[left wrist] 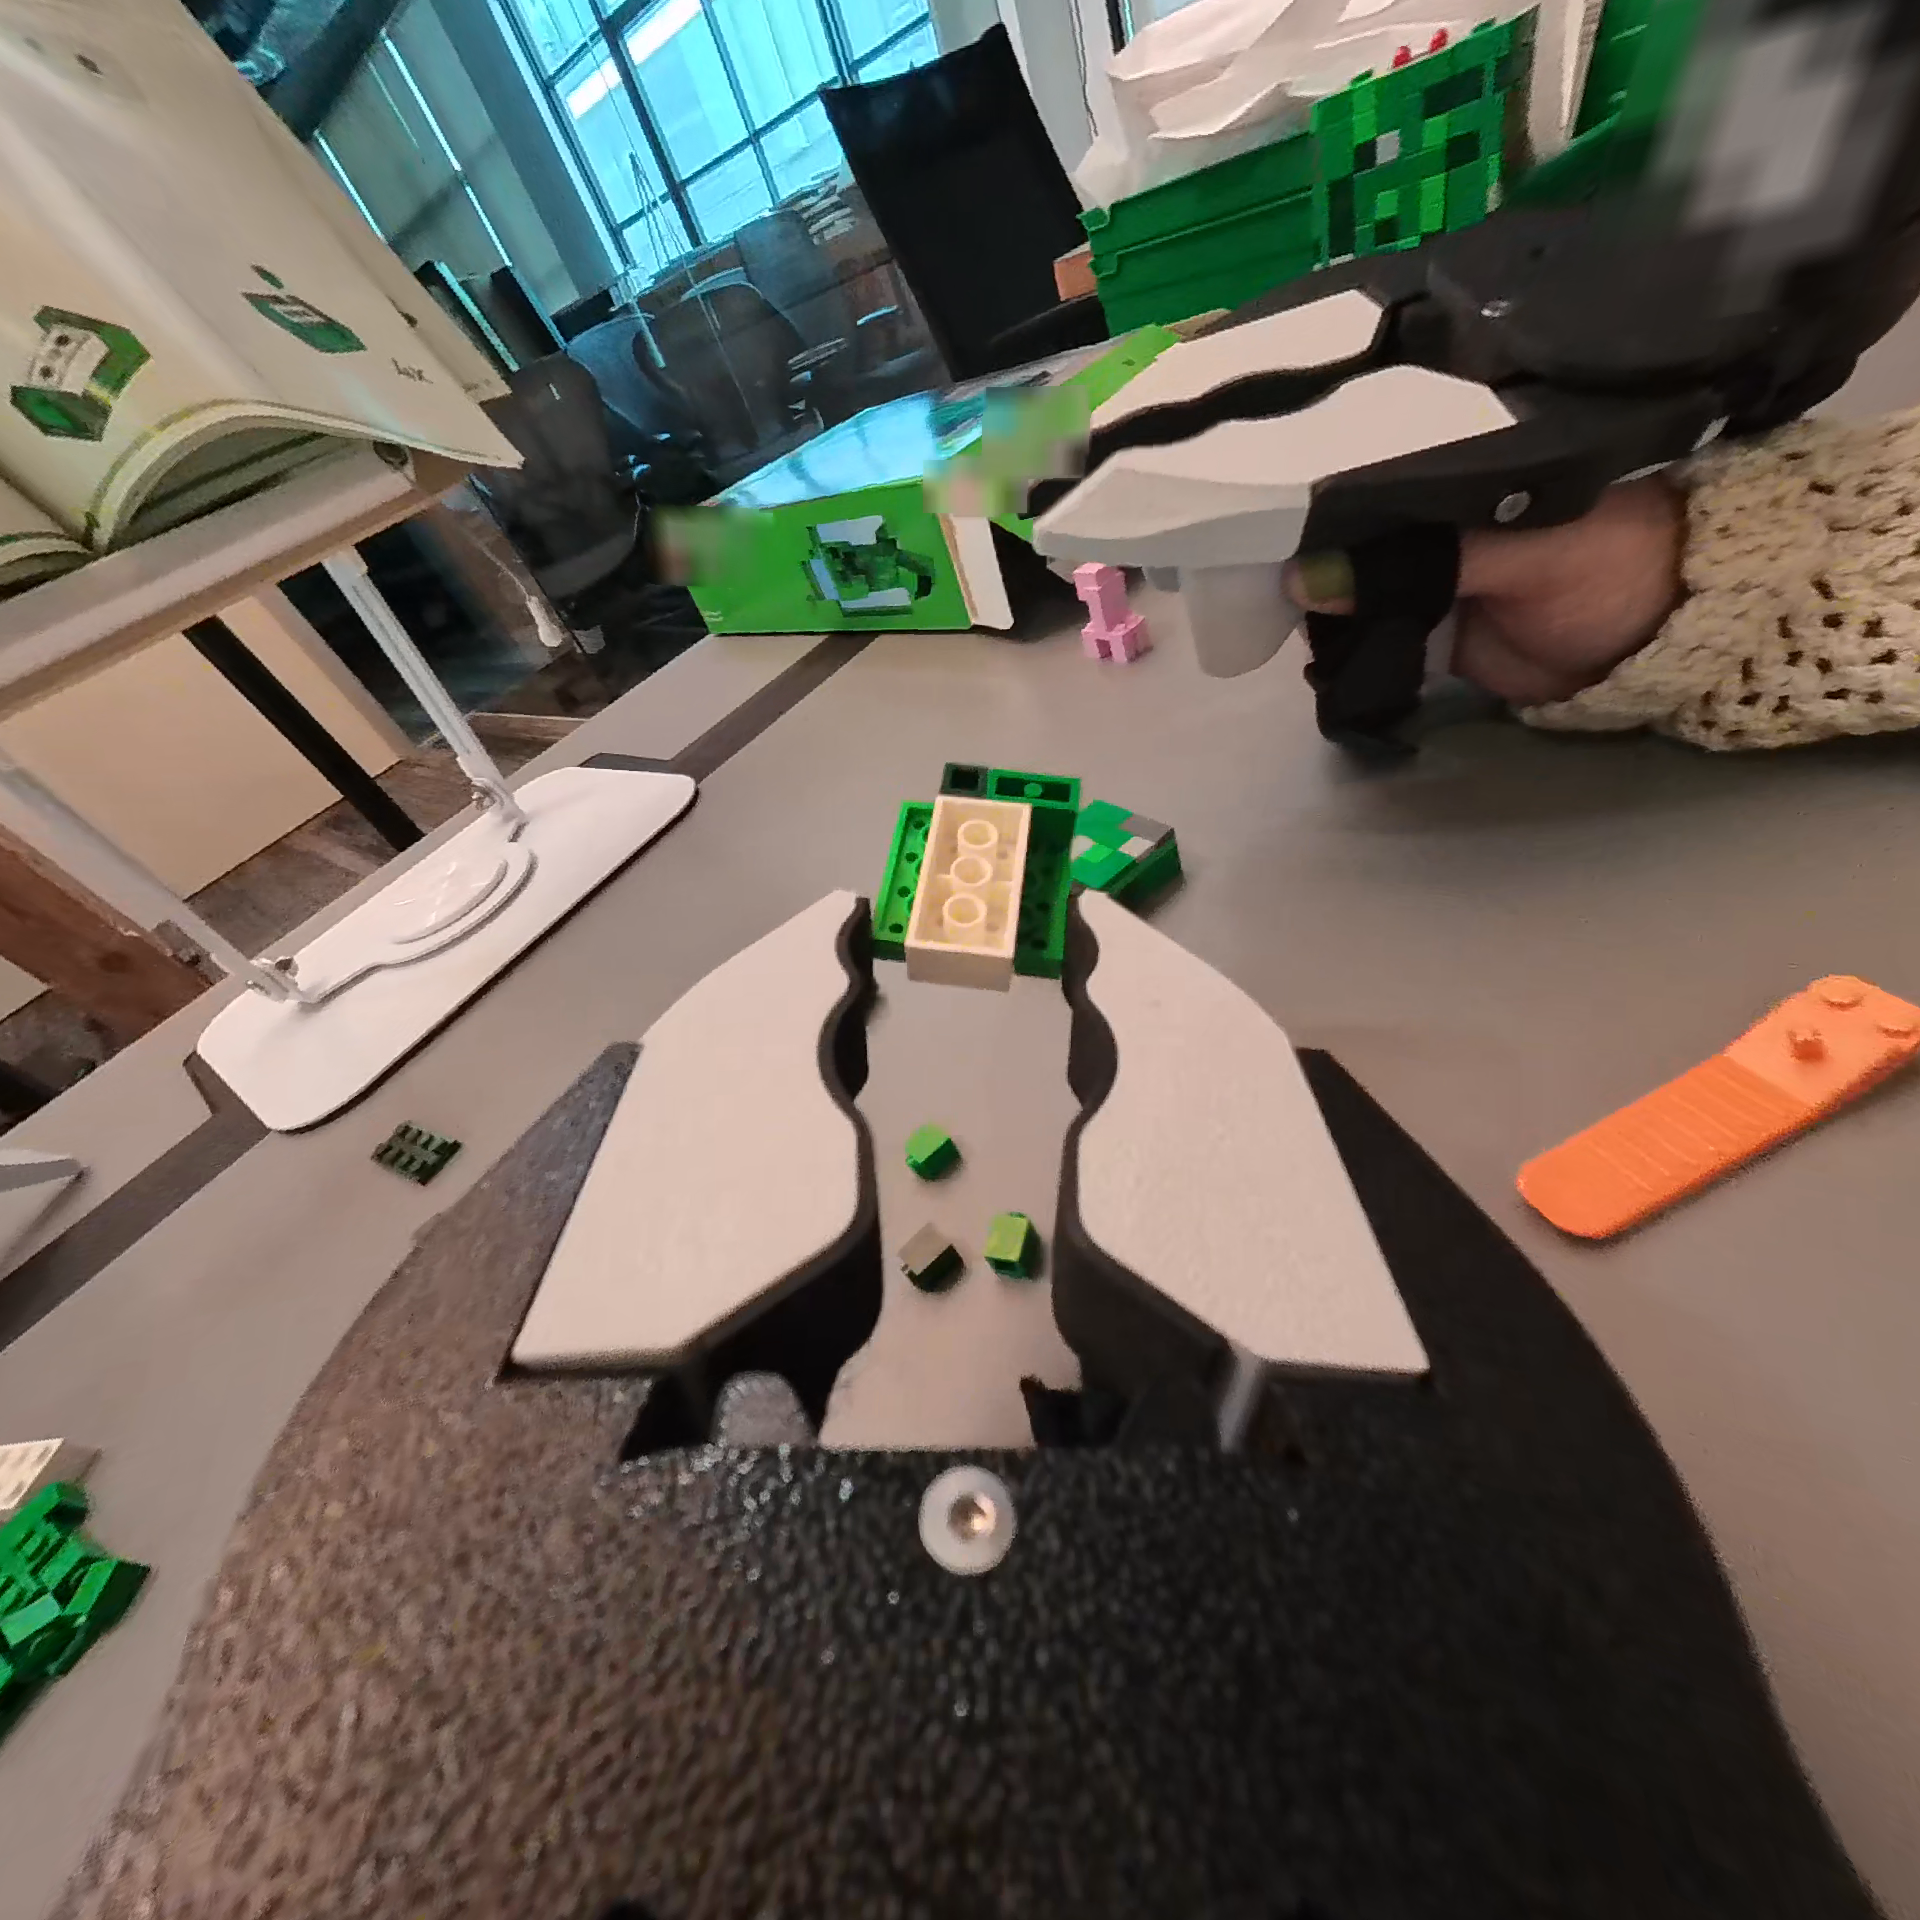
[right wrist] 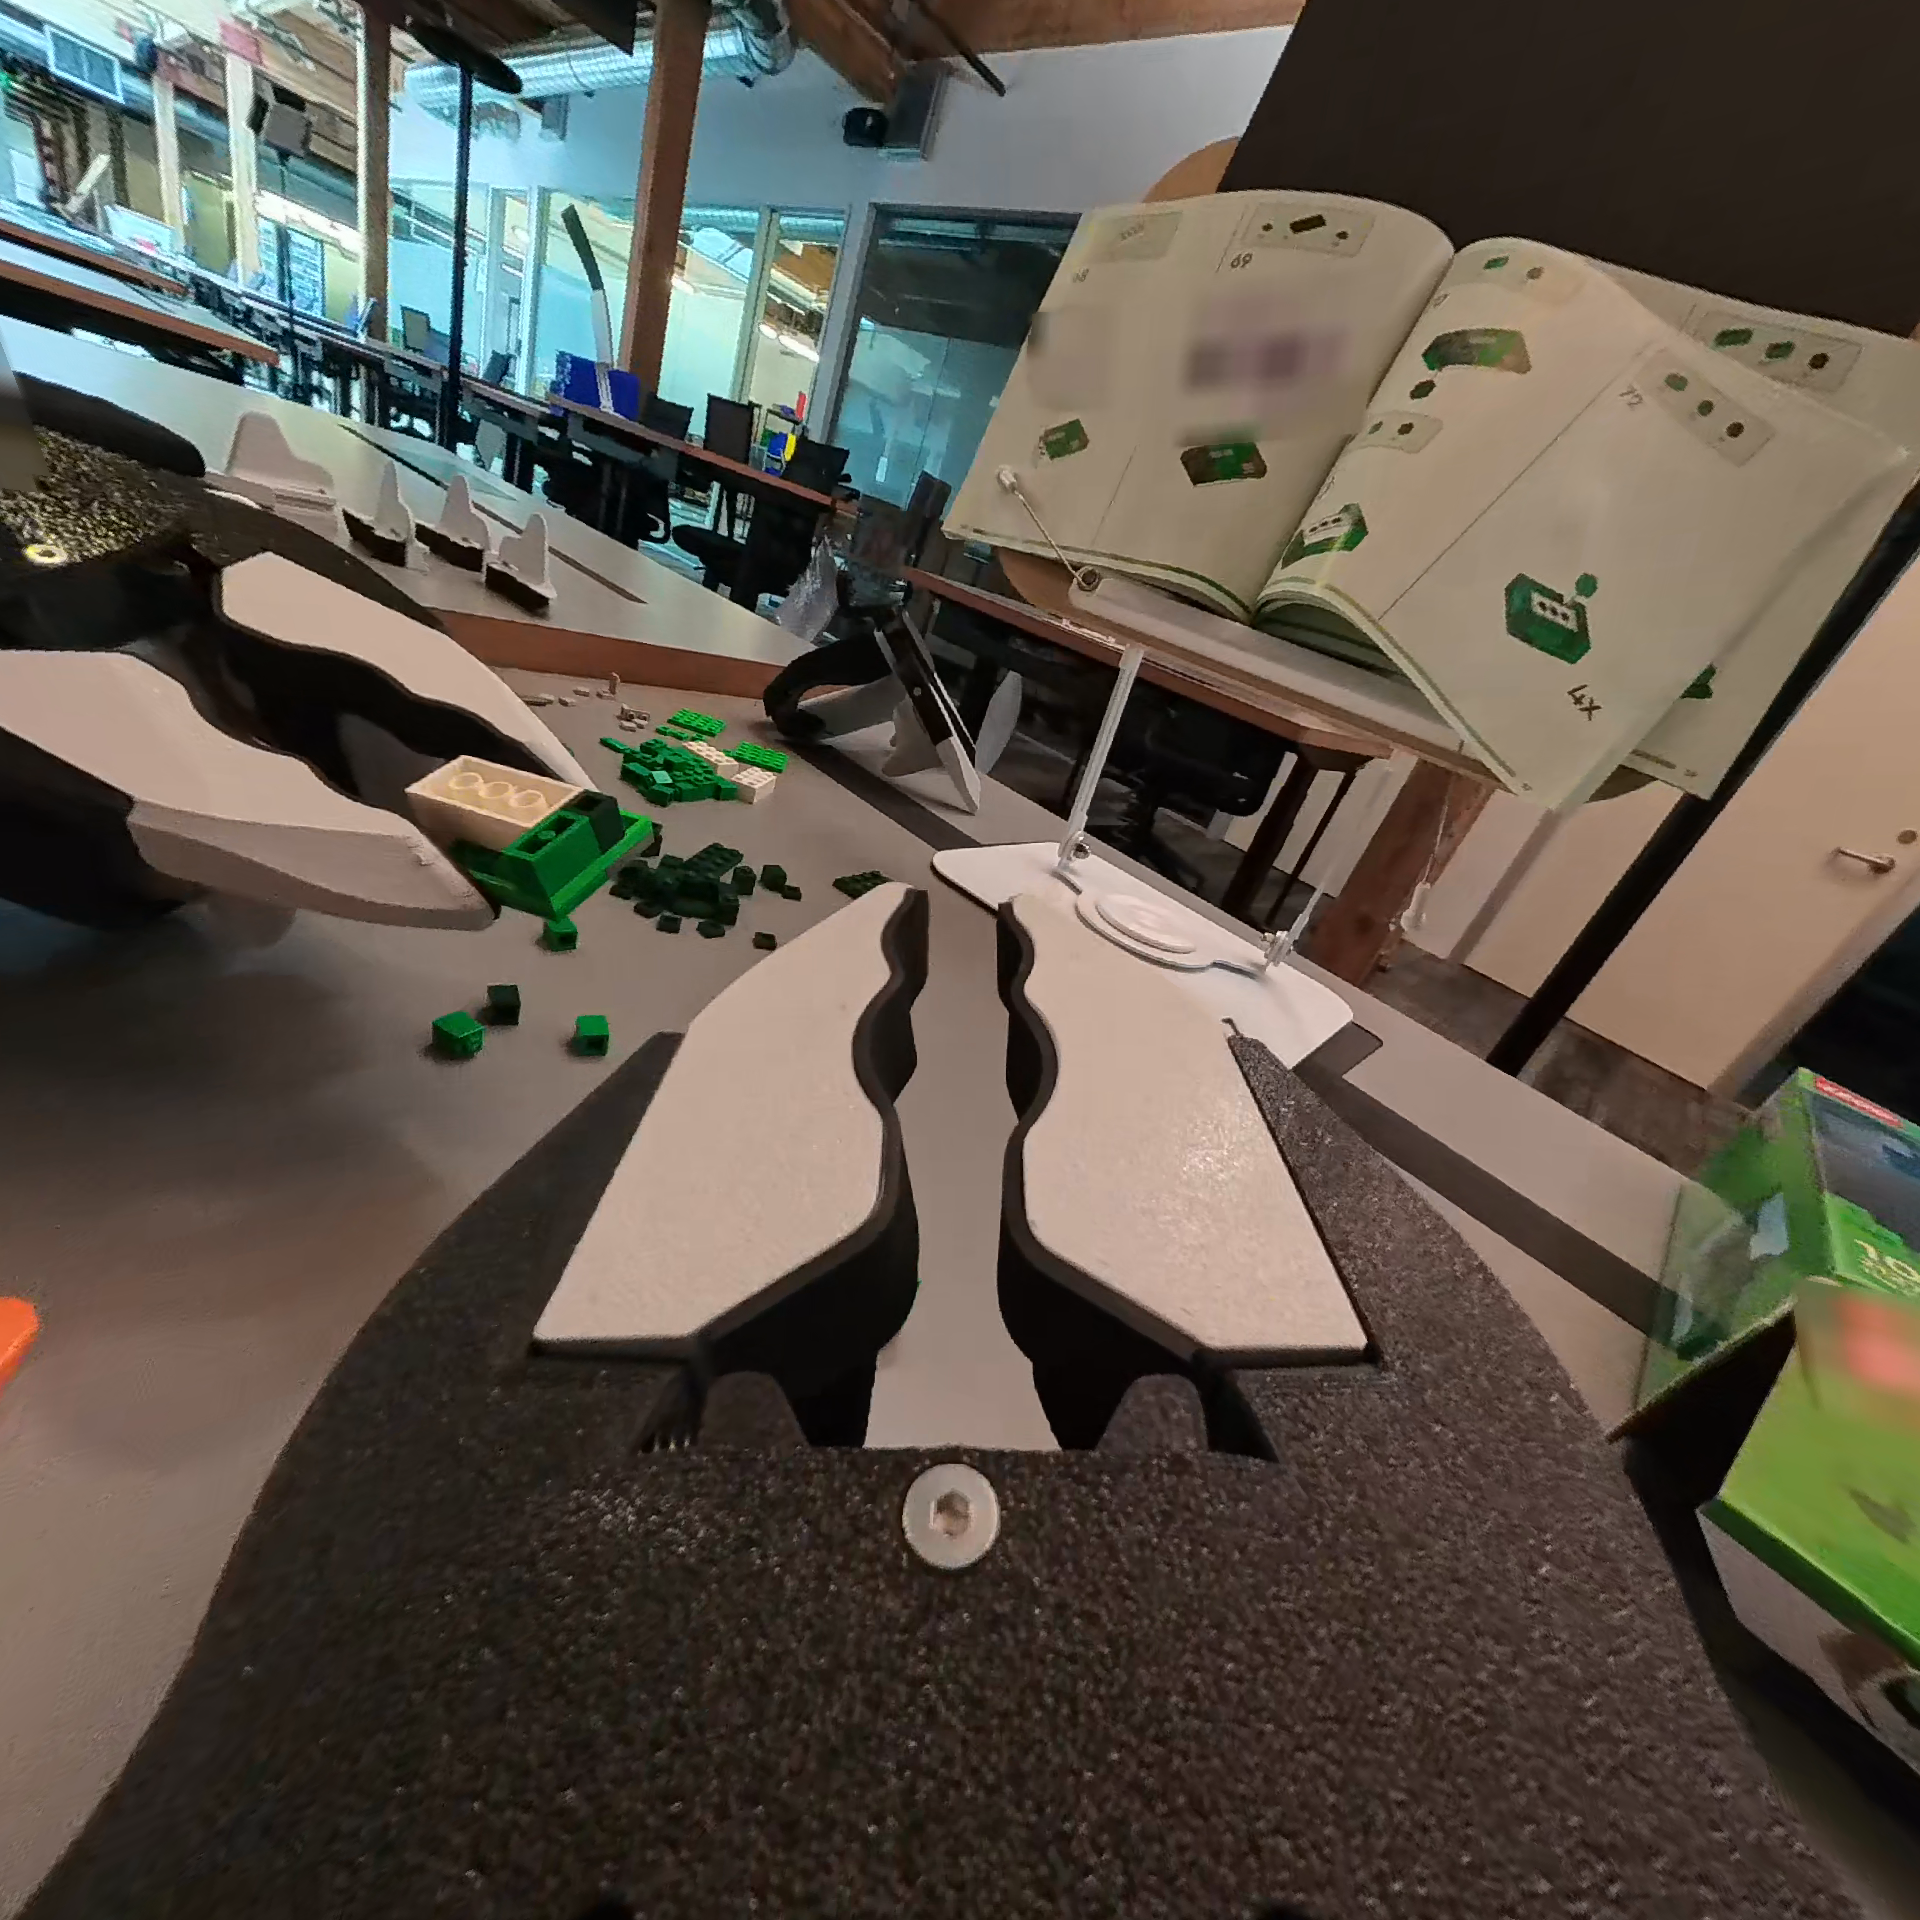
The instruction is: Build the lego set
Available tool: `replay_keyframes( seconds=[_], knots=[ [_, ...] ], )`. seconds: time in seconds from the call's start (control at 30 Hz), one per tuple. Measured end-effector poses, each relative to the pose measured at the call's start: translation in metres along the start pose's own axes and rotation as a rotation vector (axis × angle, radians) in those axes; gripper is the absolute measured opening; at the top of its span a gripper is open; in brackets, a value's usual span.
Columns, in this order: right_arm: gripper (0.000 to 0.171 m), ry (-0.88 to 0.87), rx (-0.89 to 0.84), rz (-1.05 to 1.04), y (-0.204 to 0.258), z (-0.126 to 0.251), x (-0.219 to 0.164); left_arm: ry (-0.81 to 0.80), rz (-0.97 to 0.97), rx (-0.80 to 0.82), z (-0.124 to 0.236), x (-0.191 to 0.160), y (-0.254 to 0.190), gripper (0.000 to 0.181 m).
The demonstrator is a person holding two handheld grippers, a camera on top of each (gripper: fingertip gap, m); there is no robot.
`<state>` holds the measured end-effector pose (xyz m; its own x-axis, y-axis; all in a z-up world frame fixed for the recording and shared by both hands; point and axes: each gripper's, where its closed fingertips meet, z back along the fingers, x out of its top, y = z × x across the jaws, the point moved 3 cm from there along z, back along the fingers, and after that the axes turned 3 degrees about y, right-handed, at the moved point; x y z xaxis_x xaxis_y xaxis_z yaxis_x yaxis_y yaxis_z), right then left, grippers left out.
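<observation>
Left wrist view: my left gripper point(left wrist: 971, 940) grasps green-and-white lego assembly point(left wrist: 971, 899) above grey table point(left wrist: 1403, 935); my right gripper point(right wrist: 961, 920) hovers empty, fingers slightly parted, near booklet stand point(right wrist: 1143, 935).

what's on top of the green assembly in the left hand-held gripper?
A white brick, hollow underside up, on the green assembly held by the left hand-held gripper. What lies beneath the brick is covered.

Green brick pile point(left wrist: 52, 1590) cut off by left edge.
</observation>
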<state>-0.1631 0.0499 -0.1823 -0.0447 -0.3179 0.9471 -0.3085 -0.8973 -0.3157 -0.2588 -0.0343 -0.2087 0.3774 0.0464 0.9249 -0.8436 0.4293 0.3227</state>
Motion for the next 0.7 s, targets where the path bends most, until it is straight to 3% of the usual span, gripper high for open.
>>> replay_keyframes(
  seconds=[0.37,0.7],
  knots=[
    [0.008,-0.016,-0.066,-0.038,-0.011,0.004,0.000,0.017,0.034,0.042,0.000,-0.002,0.006,0.036],
    [0.007,-0.024,-0.137,-0.087,-0.024,0.007,-0.001,0.020,0.080,0.193,0.005,-0.003,0.022,0.036]
  ],
)
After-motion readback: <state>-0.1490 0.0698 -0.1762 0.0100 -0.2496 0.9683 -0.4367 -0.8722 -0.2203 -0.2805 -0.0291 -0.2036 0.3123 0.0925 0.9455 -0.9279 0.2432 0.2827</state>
